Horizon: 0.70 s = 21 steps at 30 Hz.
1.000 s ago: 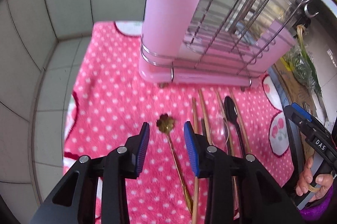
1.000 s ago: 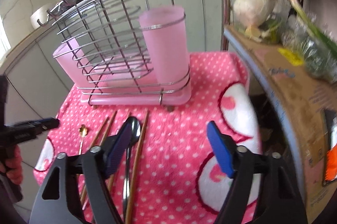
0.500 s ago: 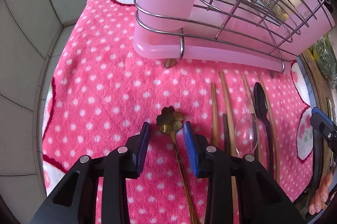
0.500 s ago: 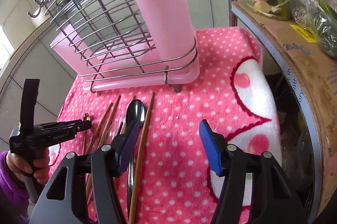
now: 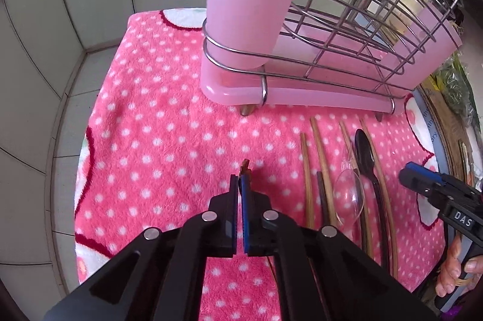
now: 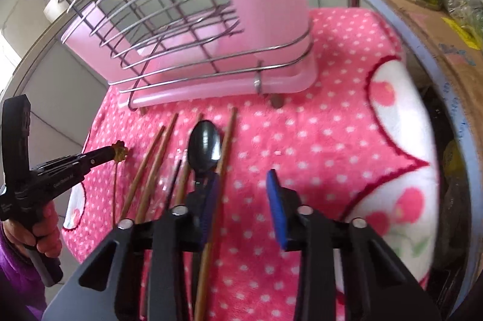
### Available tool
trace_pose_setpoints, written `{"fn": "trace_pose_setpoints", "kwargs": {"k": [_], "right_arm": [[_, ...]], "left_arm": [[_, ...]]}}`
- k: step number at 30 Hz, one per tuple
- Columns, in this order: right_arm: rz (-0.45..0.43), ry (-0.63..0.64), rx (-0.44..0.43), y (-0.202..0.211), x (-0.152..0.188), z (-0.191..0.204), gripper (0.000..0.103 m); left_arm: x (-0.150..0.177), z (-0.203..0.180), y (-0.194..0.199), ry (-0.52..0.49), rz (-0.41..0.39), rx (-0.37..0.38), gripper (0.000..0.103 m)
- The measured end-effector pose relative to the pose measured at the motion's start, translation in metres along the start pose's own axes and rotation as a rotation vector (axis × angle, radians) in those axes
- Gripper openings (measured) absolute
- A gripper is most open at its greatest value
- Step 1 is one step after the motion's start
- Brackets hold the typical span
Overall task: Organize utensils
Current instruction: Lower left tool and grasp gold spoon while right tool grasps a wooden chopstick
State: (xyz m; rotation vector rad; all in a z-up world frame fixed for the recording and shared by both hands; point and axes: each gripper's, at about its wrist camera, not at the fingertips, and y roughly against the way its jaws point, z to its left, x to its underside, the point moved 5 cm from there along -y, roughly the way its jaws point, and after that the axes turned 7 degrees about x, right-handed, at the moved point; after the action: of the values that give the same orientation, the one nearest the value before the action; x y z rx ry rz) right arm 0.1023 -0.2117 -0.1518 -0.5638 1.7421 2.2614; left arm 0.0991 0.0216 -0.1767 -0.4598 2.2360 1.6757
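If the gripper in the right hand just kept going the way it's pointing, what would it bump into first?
Probably the pink polka-dot towel: the right gripper angles down at bare cloth, with one wooden chopstick just inside its left finger and the black spoon just outside. Depth is hard to judge.

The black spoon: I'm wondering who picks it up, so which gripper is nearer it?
Right. The right gripper hangs open just beside the black spoon; the left gripper is clamped on the gold flower spoon, several chopsticks away.

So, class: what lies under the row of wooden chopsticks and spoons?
The wooden chopsticks, black spoon and clear plastic spoon lie on a pink white-dotted fleece cloth. Whatever surface is beneath that cloth is covered.
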Motion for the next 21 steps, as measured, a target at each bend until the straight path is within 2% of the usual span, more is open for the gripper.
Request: {"fn": "trace_pose_setpoints", "kwargs": {"k": [4,6,9,21], "right_arm": [[0.048,0.033,0.017,-0.015,-0.001,0.014,0.029],[0.079,0.043,0.033,-0.023,0.002,0.017,0.016],[0.080,0.046,0.045,-0.025,0.004,0.019,0.009],[0.107,-0.034,0.084,-0.007,0.015,-0.020,0.008]], "left_arm": [[-0.003,0.009,0.008,0.020,-0.017,0.033,0.001],[-0.005,0.012,0.014,0.026,-0.030,0.043,0.001],[-0.006,0.013,0.021,0.031,-0.042,0.055,0.001],[-0.011,0.003,0.024,0.017,-0.066,0.077,0.001]]}}
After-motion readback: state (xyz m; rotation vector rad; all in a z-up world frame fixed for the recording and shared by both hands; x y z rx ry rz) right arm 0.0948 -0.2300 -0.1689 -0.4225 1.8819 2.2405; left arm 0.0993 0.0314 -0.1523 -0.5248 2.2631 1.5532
